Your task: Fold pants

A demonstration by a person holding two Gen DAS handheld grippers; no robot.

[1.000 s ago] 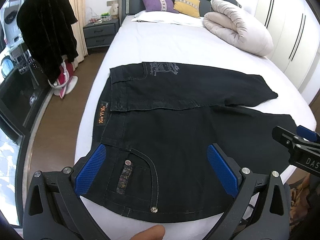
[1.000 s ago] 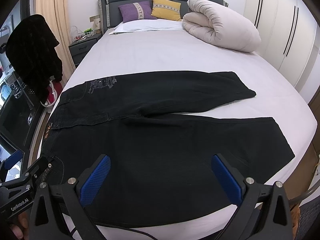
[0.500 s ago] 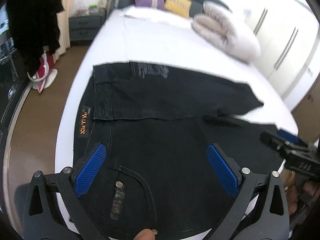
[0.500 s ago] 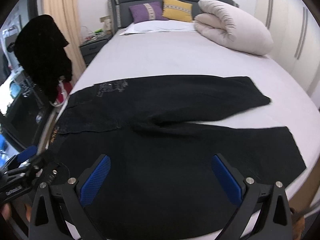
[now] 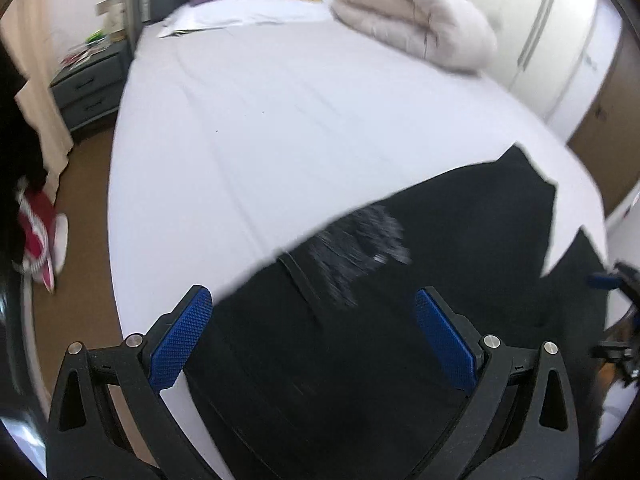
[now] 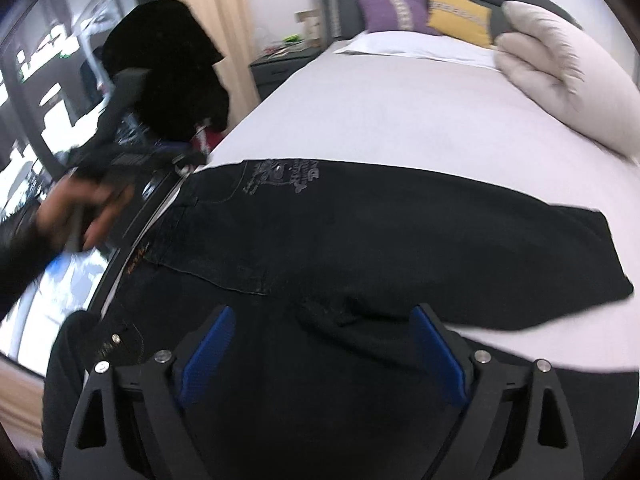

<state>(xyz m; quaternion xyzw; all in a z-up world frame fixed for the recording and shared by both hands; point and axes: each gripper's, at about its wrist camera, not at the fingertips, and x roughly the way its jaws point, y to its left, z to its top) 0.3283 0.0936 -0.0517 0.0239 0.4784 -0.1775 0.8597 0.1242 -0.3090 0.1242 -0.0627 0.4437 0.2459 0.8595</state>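
Note:
Black jeans (image 6: 360, 240) lie spread flat on the white bed (image 6: 420, 120), waistband to the left, legs running right, a grey print near the far top pocket. In the left wrist view the jeans (image 5: 400, 320) fill the lower right. My left gripper (image 5: 316, 332) is open over the waistband end, holding nothing; it also shows blurred in the right wrist view (image 6: 120, 152) at the jeans' far left corner. My right gripper (image 6: 320, 348) is open above the crotch area where the legs split, holding nothing. Its tip shows at the left wrist view's right edge (image 5: 620, 280).
A rolled beige duvet (image 6: 568, 80) and purple (image 6: 388, 12) and yellow pillows (image 6: 460, 14) sit at the bed's head. A grey nightstand (image 5: 92, 80) stands left of the bed. A black garment (image 6: 176, 68) hangs at the left. White wardrobes (image 5: 540, 32) line the right.
Both grippers have moved forward over the jeans. The left one swung toward the far waistband corner; the right one shifted left toward the crotch. Both stay open.

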